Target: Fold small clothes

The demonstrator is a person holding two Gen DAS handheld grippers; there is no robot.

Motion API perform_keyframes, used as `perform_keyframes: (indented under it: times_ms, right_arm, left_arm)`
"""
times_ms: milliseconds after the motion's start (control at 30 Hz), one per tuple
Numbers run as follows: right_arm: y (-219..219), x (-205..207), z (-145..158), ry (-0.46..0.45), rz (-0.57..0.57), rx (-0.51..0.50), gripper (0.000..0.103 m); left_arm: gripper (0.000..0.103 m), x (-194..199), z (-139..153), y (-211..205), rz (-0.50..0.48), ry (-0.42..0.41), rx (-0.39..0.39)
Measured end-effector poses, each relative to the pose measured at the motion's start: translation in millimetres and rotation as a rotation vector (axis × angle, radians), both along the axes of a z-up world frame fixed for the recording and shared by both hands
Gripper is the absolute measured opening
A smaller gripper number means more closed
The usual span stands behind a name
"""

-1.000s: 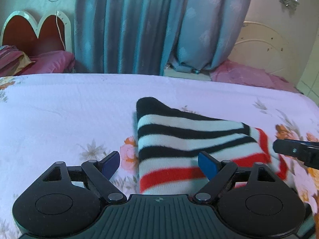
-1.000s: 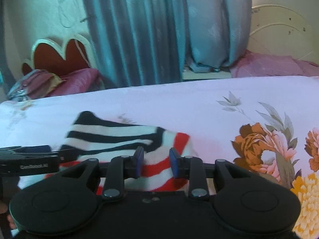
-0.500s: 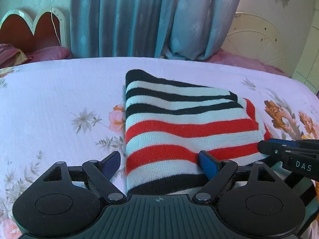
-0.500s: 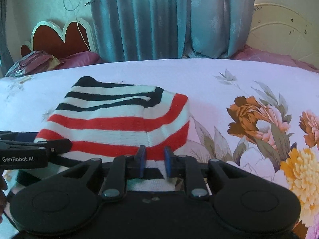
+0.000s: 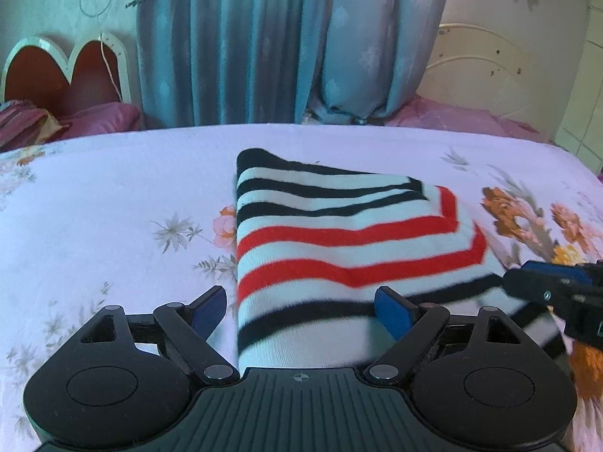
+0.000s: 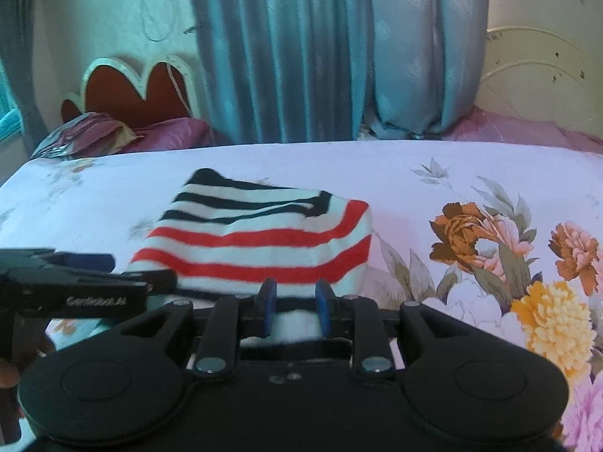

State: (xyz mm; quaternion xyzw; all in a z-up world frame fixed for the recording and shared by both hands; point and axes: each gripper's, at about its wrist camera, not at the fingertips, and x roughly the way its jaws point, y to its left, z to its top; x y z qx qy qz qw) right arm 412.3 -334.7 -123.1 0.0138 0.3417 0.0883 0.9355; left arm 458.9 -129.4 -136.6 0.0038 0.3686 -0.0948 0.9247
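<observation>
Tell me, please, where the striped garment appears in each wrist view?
Left wrist: striped garment centre, running down between the open left gripper fingers.
Right wrist: left of centre, near edge at the right gripper.
Shared landmark: blue curtain behind the bed.
</observation>
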Motion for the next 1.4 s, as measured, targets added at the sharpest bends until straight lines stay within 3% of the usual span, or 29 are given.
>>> perform_keyframes:
  times_ms: [267,400,600,667,800,1100,1200,1333,1400]
  right_arm:
    - [-5,-41,-9,0.028,0.018,-0.026,0.021]
    - [-10,-50,-27,0.069,0.004,-0.04,0.018]
    - [-21,-60,-33,0.092,-0.041,0.026,0.017]
    - [-23,-63,-41,0.106,-0.057,0.02,0.022]
    - [-33,-60,-51,0.155,-0.093,0.115,0.023]
    - [-36,-61,-44,0.144,-0.093,0.134,0.013]
    - [-29,-63,-34,0.086,-0.091,0.093,0.012]
    - [-31,-55,-49,0.137,-0.085,0.069,0.016]
    - [-33,-54,-41,0.141,-0.086,0.067,0.03]
  left_arm:
    - [0.085,-45,-5,10,-0.023,0.024,-0.02]
    - [0.085,-53,-24,14,-0.03,0.071,-0.031]
    - [0.085,-57,-33,17,-0.035,0.078,-0.044]
    - [0.085,-57,-37,19,-0.038,0.086,-0.053]
    - [0.085,-57,-43,20,-0.034,0.089,-0.067]
    - [0.086,-59,-40,17,-0.033,0.098,-0.062]
    - [0.086,-57,-42,19,-0.016,0.109,-0.088]
    - [0.086,-59,-41,17,-0.021,0.112,-0.079]
    - [0.086,-59,-36,20,-0.023,0.119,-0.083]
